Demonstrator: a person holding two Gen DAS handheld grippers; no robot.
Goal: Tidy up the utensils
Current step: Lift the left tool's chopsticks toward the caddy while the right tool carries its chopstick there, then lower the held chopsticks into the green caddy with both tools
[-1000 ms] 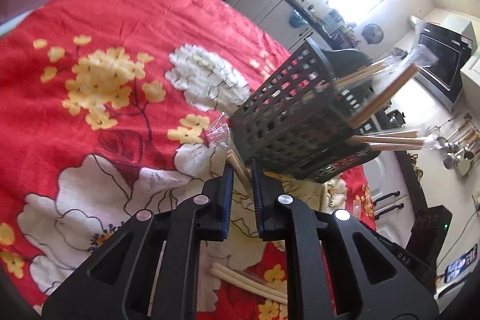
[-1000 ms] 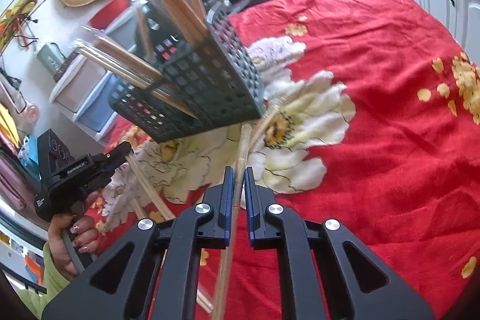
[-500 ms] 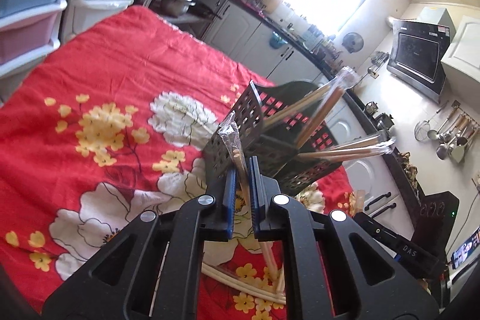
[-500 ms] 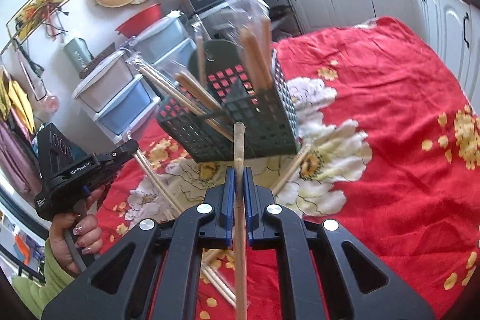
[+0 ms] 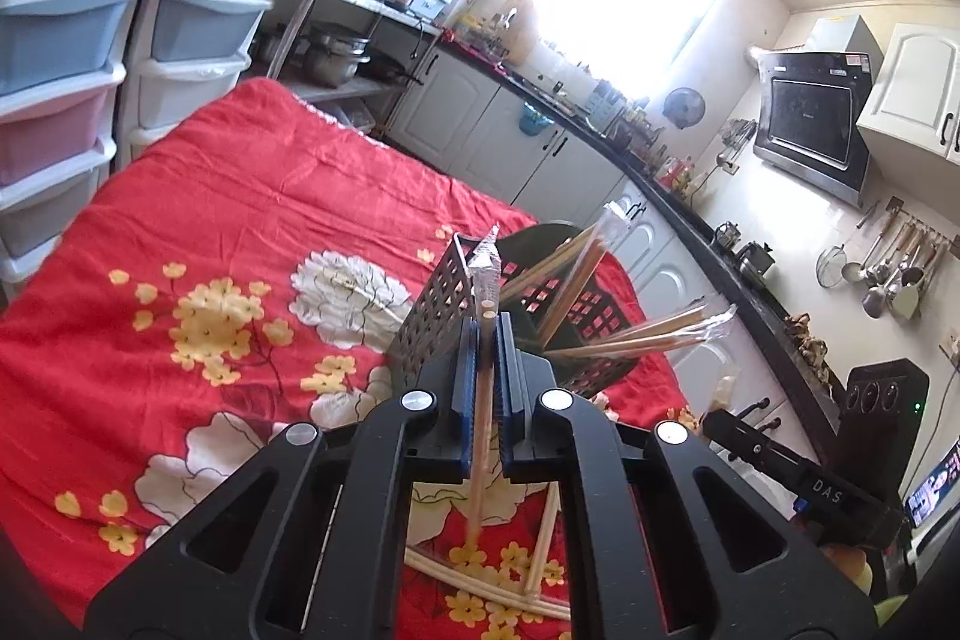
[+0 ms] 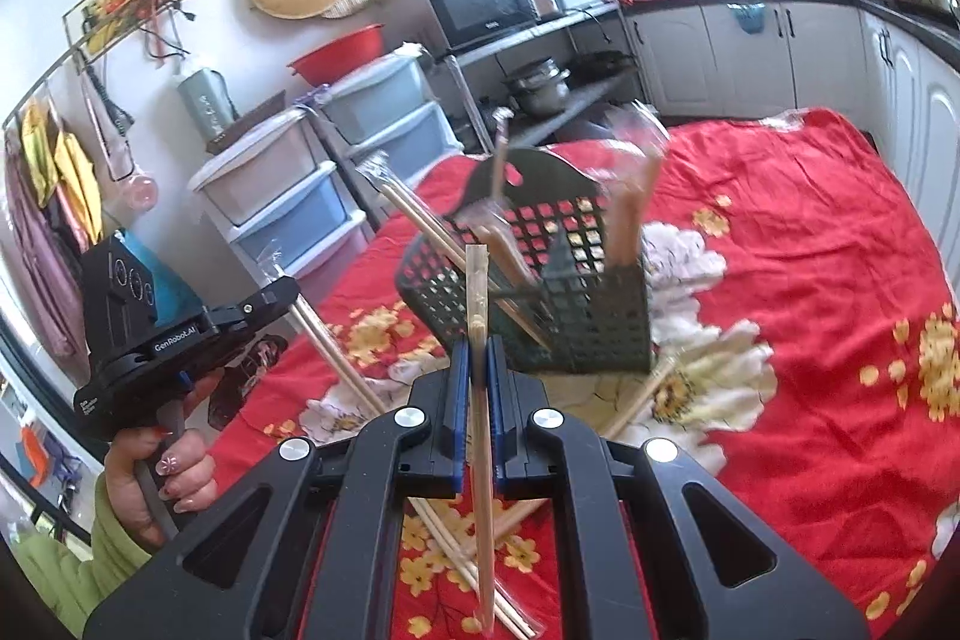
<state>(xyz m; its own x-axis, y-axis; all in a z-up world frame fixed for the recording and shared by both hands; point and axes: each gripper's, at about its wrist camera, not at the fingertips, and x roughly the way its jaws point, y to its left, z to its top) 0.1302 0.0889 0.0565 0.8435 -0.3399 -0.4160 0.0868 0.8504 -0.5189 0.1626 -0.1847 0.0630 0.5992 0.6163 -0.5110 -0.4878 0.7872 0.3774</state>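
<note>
Both claws carry a load, and I read them left to right. My left claw point(image 5: 487, 340) is pinched on a wrapped chopstick pair point(image 5: 483, 382), its jaws having just finished closing on it; the pair runs lengthwise between the pads, wrapper tip poking out ahead, tail hanging down toward the cloth point(image 5: 210, 220). The basket point(image 5: 432, 316) stands just beyond that tip, its open mouth tilted up and a little right of the claw's line. My right claw point(image 6: 478, 358) is clamped on another pair point(image 6: 477, 316), also lengthwise, tip standing up in front of the basket point(image 6: 600, 316), which lies dead ahead. The left looks slightly nearer. I judge each pair must tip forward, point first, over the rim. Loose pairs point(image 6: 444, 532) lie on the cloth below.
</note>
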